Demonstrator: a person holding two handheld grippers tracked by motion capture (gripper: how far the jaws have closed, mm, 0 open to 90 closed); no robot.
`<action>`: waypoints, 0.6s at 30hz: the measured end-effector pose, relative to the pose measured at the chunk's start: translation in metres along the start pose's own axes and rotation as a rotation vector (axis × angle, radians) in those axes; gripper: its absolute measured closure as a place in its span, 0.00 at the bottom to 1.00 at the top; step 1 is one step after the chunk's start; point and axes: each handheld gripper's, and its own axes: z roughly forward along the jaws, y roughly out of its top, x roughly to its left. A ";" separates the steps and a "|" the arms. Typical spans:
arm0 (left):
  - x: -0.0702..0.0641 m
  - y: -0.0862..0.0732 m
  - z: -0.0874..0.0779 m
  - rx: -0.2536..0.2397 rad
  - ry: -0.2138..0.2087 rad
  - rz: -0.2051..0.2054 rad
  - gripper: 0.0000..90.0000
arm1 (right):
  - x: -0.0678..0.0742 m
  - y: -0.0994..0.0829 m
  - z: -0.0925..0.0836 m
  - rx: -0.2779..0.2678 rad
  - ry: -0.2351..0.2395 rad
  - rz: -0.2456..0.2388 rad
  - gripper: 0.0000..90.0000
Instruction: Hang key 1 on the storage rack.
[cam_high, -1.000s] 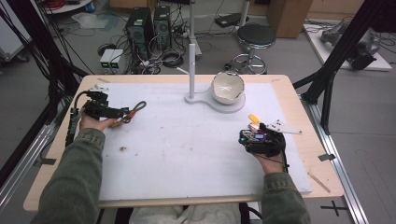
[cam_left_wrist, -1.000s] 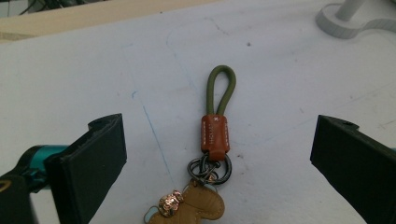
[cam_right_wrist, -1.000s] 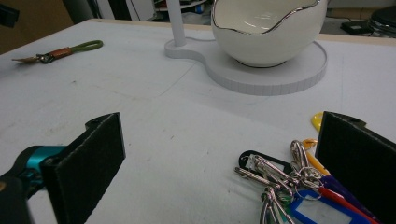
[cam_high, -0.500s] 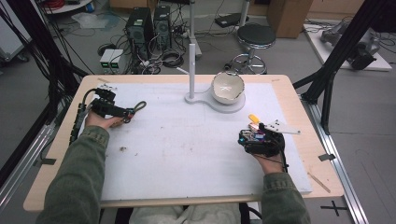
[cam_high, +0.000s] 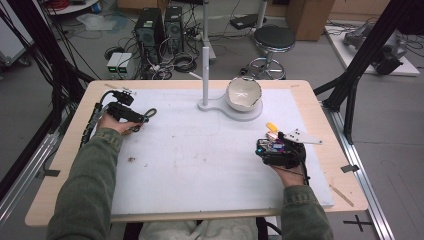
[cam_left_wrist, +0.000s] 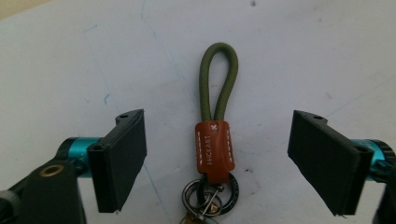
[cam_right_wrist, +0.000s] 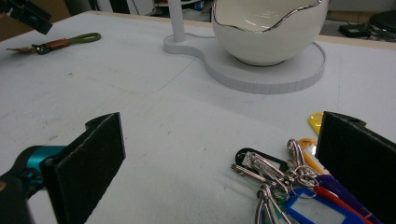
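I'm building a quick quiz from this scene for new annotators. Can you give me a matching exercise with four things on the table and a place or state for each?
Things:
1. green cord keychain
2. white bowl
3. bunch of tagged keys
4. left gripper

Places or states:
A. on the round white base
B. jaws open
C. flat between the left gripper's jaws
D. by the right gripper's jaw

Pairs: 1-C, 2-A, 3-D, 4-B

Glossy ceramic bowl (cam_right_wrist: 268, 30), matt green cord loop (cam_left_wrist: 218, 79), stitched leather tab (cam_left_wrist: 214, 149), shiny metal rings (cam_left_wrist: 212, 196)
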 end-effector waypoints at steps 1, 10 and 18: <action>0.000 0.000 0.002 0.005 -0.008 -0.003 0.23 | 0.000 0.000 0.000 -0.002 -0.002 -0.003 0.01; 0.001 -0.002 0.015 0.040 -0.044 -0.012 0.32 | 0.000 0.000 0.000 -0.008 -0.004 -0.007 0.01; 0.001 -0.004 0.021 0.071 -0.053 -0.012 0.38 | 0.000 0.001 -0.003 -0.032 -0.022 -0.003 0.01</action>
